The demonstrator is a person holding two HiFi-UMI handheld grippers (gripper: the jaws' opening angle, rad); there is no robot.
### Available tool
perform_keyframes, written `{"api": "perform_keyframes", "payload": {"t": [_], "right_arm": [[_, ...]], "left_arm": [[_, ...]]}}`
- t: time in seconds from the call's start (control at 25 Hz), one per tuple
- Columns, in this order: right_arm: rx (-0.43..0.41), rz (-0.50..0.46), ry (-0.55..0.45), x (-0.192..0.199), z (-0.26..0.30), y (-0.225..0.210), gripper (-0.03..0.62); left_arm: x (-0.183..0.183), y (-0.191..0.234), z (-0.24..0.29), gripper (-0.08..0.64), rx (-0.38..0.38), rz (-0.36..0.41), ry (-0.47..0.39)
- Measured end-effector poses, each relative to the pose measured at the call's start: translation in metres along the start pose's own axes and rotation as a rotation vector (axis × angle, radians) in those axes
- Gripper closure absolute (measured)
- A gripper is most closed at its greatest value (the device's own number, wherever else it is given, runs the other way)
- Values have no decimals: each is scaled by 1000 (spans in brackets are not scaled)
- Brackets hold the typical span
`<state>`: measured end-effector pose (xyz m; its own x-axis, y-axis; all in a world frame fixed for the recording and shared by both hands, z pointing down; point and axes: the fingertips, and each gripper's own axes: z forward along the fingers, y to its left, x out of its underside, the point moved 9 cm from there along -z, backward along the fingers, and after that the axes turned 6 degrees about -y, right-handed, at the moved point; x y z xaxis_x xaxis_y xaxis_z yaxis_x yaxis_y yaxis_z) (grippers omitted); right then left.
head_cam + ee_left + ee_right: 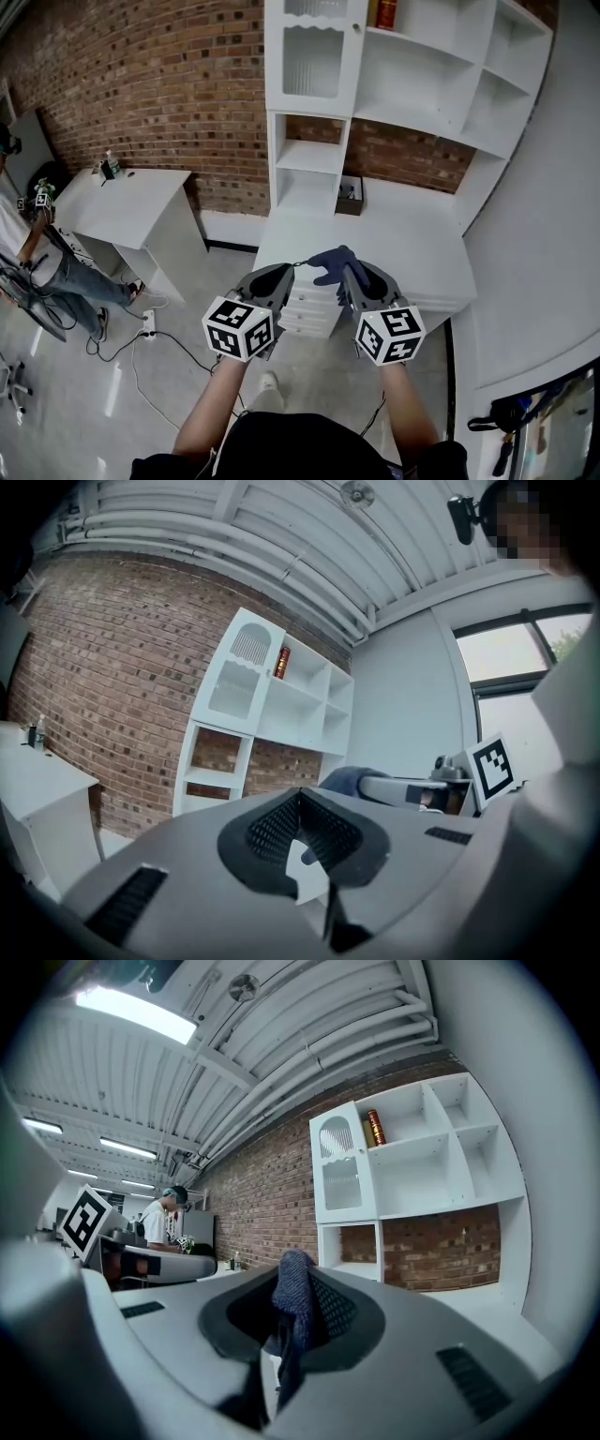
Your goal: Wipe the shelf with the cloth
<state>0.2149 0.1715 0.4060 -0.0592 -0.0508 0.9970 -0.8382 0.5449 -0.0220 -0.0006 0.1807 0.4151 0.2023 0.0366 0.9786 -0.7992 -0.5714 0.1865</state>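
Jaws of the right gripper point(292, 1277) are clamped on the dark blue cloth point(289, 1299), which sticks up between them. Those of the left gripper point(298, 795) are pressed together on nothing, near the cloth. Both hang over the white worktop's point(403, 239) near edge, well short of the white shelf point(417, 80).

Bright, even ceiling light; fisheye bending, dark vignetted corners

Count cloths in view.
1: the blue cloth clamped in the right gripper, over the desk edge. The left gripper holds none; another could hide inside the shelf.
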Motion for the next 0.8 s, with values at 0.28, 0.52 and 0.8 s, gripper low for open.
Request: {"api": "perform_keyframes", "payload": {"t": [0.28,0.52,0.8], "right_arm": [[4,7,5,2,17,-17,526],[8,12,1,7,42,-28,526],[13,29,9,12,76,-44,526]], "left_arm": [[2,10,21,543,0,2,16],[-1,32,39,543,-4,0,13],[2,58,64,543,-5,-7,27]]}}
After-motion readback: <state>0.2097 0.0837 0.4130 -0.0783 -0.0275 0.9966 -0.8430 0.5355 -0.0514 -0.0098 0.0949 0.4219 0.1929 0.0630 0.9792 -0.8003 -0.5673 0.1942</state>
